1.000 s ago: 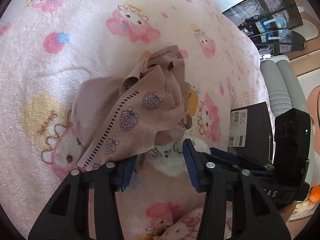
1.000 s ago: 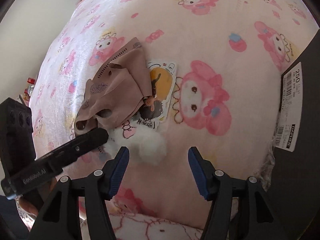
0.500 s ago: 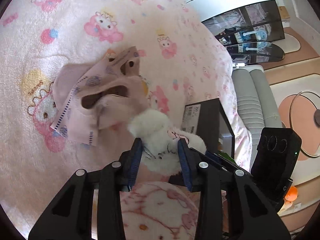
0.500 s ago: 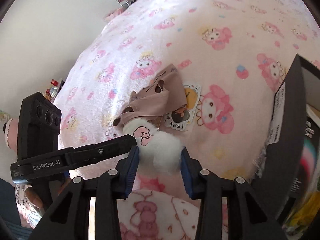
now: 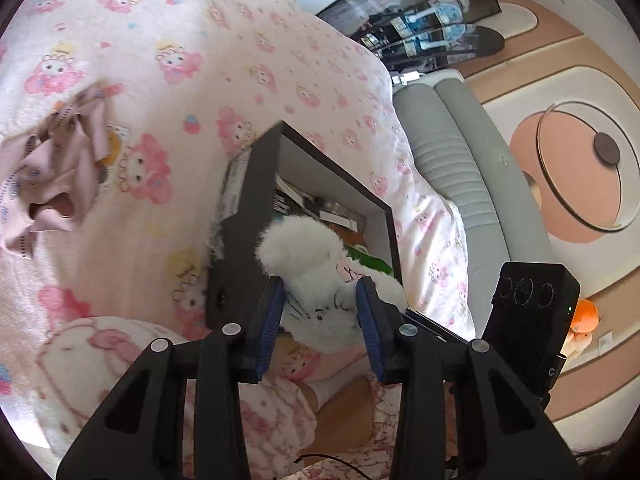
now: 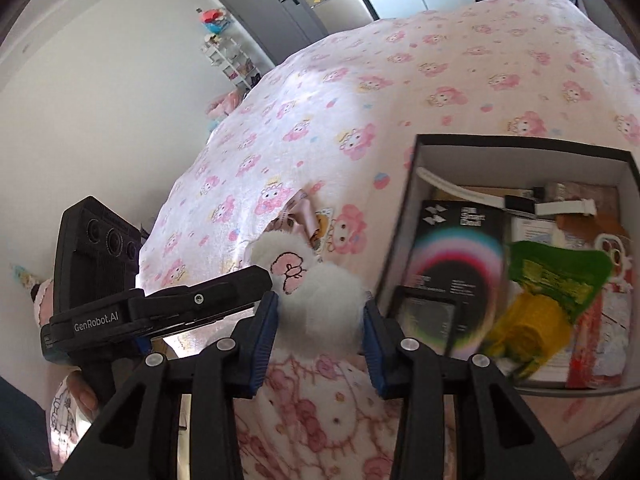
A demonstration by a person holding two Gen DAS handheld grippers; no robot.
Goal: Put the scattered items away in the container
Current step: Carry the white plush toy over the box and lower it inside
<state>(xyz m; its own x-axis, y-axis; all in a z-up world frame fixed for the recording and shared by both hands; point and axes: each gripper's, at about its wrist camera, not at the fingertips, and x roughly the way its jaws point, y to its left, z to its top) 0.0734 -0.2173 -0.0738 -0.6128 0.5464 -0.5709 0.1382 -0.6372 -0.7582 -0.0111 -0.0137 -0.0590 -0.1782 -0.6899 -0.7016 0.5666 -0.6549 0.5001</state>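
A white fluffy plush piece [image 5: 308, 268] with a pink embroidered figure [image 6: 316, 300] hangs in the air beside the black box [image 5: 240, 240]. My left gripper [image 5: 320, 314] is shut on it, blue pads pressed into the fur. From the other side my right gripper [image 6: 320, 316] is shut on the same piece. The box [image 6: 520, 145] stands open on the pink bedspread and holds a black carton, a green packet [image 6: 556, 268], a yellow item and a white strap. A tan patterned cloth [image 5: 56, 168] lies crumpled on the bedspread over a cartoon card [image 6: 320, 224].
The pink cartoon bedspread [image 5: 168, 40] fills most of both views. A grey padded edge [image 5: 452, 152] runs along the bed's far side, dark shelves behind it. A person's hand [image 6: 84, 396] holds the left gripper, and pink-patterned pyjama legs lie below the fingers.
Both grippers went from open to shut on the white fluffy piece. They lifted it off the bedspread, away from the tan cloth, to the edge of the black box.
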